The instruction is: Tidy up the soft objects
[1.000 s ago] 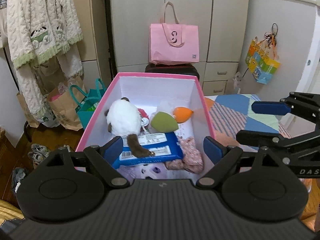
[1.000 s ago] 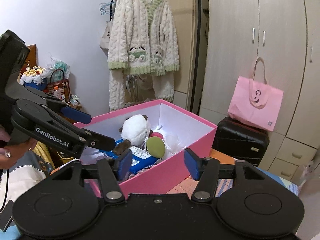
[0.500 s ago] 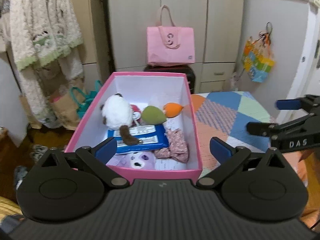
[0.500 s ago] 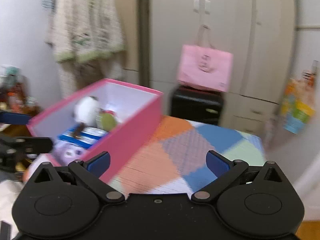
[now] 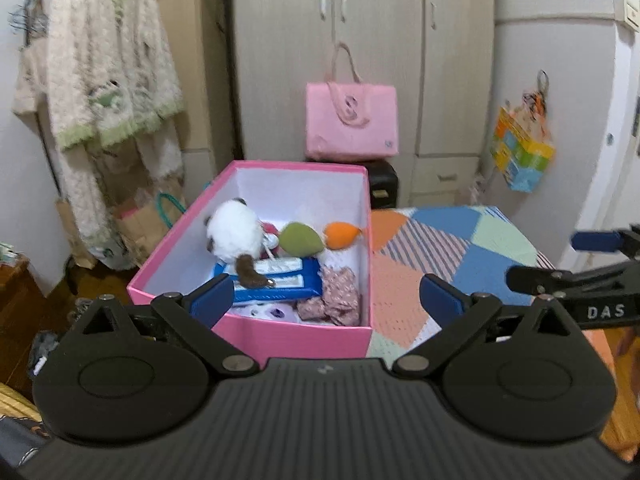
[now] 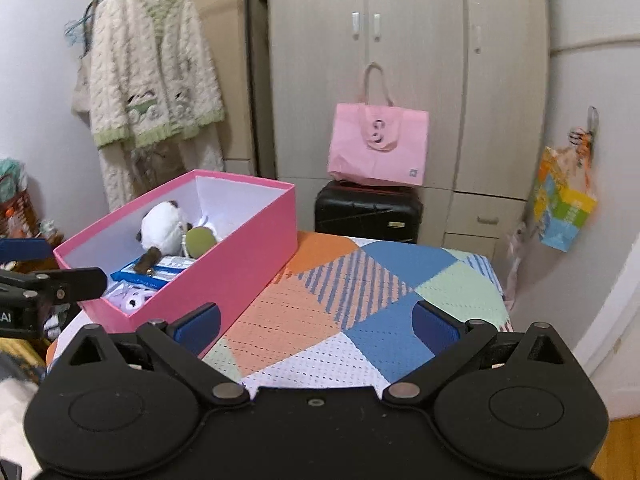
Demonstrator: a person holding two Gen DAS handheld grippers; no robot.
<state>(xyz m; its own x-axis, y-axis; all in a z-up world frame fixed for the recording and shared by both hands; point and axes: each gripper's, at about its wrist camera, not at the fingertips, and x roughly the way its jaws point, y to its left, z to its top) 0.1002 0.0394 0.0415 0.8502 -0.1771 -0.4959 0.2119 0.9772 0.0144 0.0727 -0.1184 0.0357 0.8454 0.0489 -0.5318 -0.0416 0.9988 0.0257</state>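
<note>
A pink box [image 5: 304, 338] stands on the left of a patchwork-covered table [image 5: 424, 264]. Inside lie a white plush toy [image 5: 234, 234], a green sponge [image 5: 300, 238], an orange sponge [image 5: 342, 235], a blue wipes pack [image 5: 276, 280], a floral cloth [image 5: 336, 294] and a pale purple toy [image 5: 264, 312]. The box also shows in the right wrist view [image 6: 240, 272]. My left gripper [image 5: 326, 298] is open and empty, held back from the box's near wall. My right gripper [image 6: 316, 322] is open and empty above the bare tablecloth [image 6: 360, 292], right of the box.
A pink tote bag [image 6: 378, 144] sits on a black suitcase [image 6: 368, 212] before the wardrobe. A knitted cardigan [image 6: 148, 80] hangs at the left. A colourful bag [image 6: 564, 208] hangs on the right wall. Paper bags [image 5: 136, 224] stand on the floor left of the box.
Both grippers have drawn back from the box and opened wider. My right gripper has swung right, from over the box to over the bare tablecloth.
</note>
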